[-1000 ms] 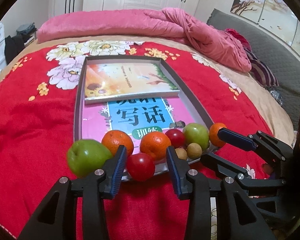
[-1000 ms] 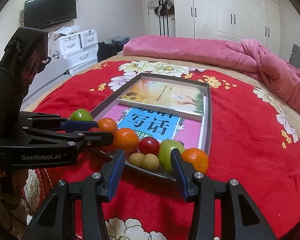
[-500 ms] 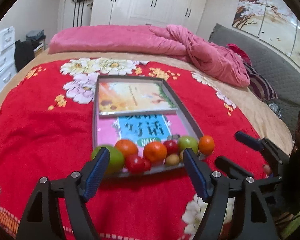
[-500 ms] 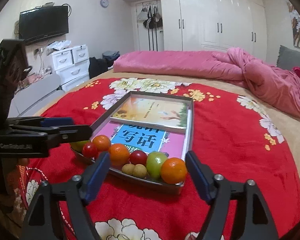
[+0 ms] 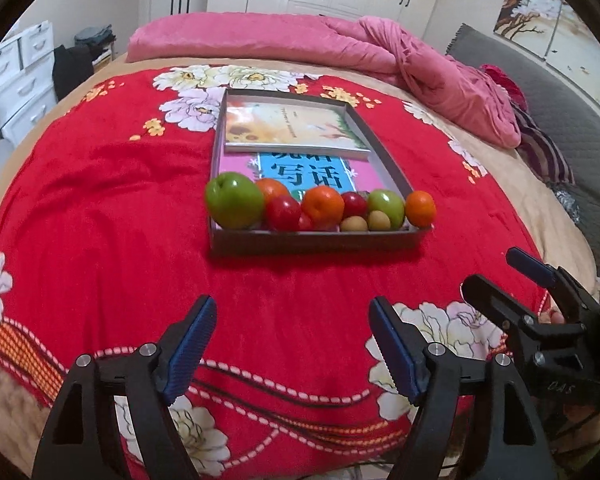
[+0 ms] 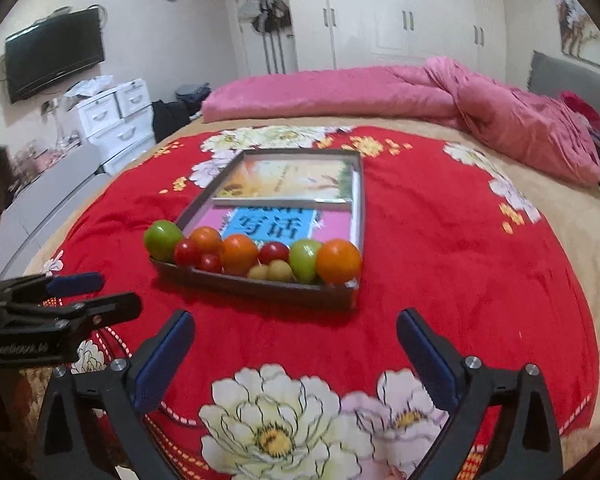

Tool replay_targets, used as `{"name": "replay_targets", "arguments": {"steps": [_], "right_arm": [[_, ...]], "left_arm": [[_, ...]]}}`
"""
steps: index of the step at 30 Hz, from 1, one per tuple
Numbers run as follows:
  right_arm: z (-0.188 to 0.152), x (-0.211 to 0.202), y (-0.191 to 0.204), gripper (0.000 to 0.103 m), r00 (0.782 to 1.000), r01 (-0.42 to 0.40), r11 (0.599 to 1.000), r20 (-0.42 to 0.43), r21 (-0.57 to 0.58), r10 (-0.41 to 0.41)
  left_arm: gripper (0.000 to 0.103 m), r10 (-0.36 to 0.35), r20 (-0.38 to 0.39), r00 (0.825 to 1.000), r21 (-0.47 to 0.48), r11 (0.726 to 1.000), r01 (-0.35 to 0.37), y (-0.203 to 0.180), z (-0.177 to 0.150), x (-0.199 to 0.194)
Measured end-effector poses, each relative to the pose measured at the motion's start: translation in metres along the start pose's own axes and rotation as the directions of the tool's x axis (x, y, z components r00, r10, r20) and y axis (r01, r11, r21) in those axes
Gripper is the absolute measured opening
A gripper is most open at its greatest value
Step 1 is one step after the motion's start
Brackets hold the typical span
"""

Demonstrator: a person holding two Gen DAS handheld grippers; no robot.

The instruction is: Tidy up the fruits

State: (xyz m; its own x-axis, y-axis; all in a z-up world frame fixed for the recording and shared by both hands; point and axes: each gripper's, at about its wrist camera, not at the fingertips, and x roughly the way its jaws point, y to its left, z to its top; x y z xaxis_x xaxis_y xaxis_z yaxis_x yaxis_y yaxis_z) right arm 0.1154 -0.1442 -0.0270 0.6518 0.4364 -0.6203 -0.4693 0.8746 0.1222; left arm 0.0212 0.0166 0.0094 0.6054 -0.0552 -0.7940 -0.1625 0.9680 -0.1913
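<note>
A shallow grey cardboard tray (image 5: 312, 240) is sitting on the red flower-patterned blanket (image 5: 100, 208), holding two paperback books (image 5: 288, 128) toward its far end. The fruits are lying in a row along its near wall: a large green apple (image 5: 234, 200) at the left corner, round oranges (image 5: 323, 205), small red tomatoes (image 5: 283, 212), two little tan fruits (image 5: 354, 224), a second green apple (image 5: 386, 206) and another orange (image 5: 420, 209) at the right corner. The left gripper (image 5: 290, 344) is hovering near the tray with its blue-padded jaws opening and nothing between them. The right gripper (image 6: 296, 344) is likewise opening wide and gripping nothing.
</note>
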Motion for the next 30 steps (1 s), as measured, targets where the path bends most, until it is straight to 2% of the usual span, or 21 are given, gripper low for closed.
{"name": "replay_targets", "arguments": {"steps": [7, 14, 30], "right_arm": [[-0.008, -0.012, 0.0, 0.102, 0.999, 0.037, 0.999, 0.019, 0.011, -0.038], [-0.01, -0.011, 0.008, 0.102, 0.999, 0.025, 0.999, 0.03, -0.034, -0.024], [-0.009, -0.008, 0.004, 0.102, 0.999, 0.04, 0.999, 0.028, -0.022, -0.039]], "left_arm": [[0.079, 0.001, -0.001, 1.0, 0.011, 1.0, -0.001, -0.005, -0.003, 0.0], [0.079, 0.004, 0.008, 1.0, 0.002, 1.0, -0.004, -0.003, -0.002, 0.0], [0.079, 0.001, 0.033, 0.999, 0.007, 1.0, -0.001, -0.004, 0.001, -0.005]]}}
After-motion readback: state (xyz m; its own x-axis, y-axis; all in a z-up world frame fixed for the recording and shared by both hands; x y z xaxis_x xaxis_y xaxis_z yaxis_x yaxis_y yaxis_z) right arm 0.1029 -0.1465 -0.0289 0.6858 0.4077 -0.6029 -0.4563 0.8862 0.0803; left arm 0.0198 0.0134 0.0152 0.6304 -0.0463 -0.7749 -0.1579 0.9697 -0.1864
